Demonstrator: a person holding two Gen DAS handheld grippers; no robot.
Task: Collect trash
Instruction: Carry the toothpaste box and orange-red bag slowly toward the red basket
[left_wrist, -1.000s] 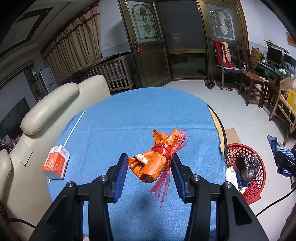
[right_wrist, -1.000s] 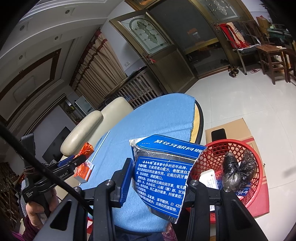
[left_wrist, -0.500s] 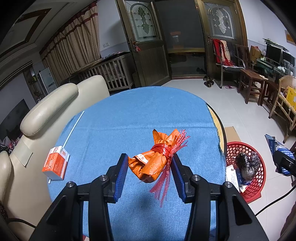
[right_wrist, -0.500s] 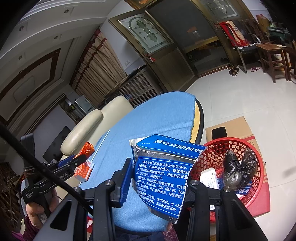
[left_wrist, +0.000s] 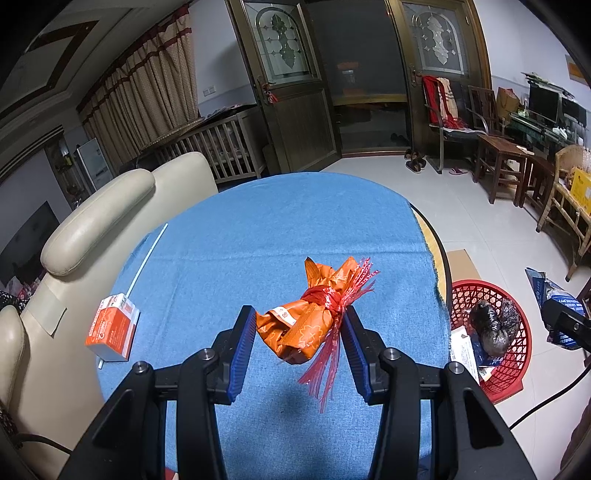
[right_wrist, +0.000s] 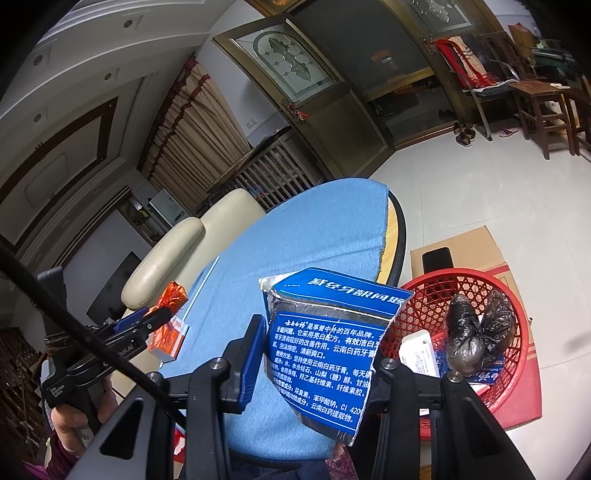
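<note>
Right wrist: red basket (right_wrist: 517, 354) holds black bags (right_wrist: 476, 339).

In the right wrist view, the blue carton (right_wrist: 328, 350) in the lower centre hides the right gripper's far pad and part of the red basket (right_wrist: 513, 332) rim behind it, and the carton's printed lines run off its torn right edge. The hand (right_wrist: 74, 417) at the lower left is cut by the frame's dark border. In the left wrist view, the small print on the orange box (left_wrist: 112, 328) at the left is too fine to read.
</note>
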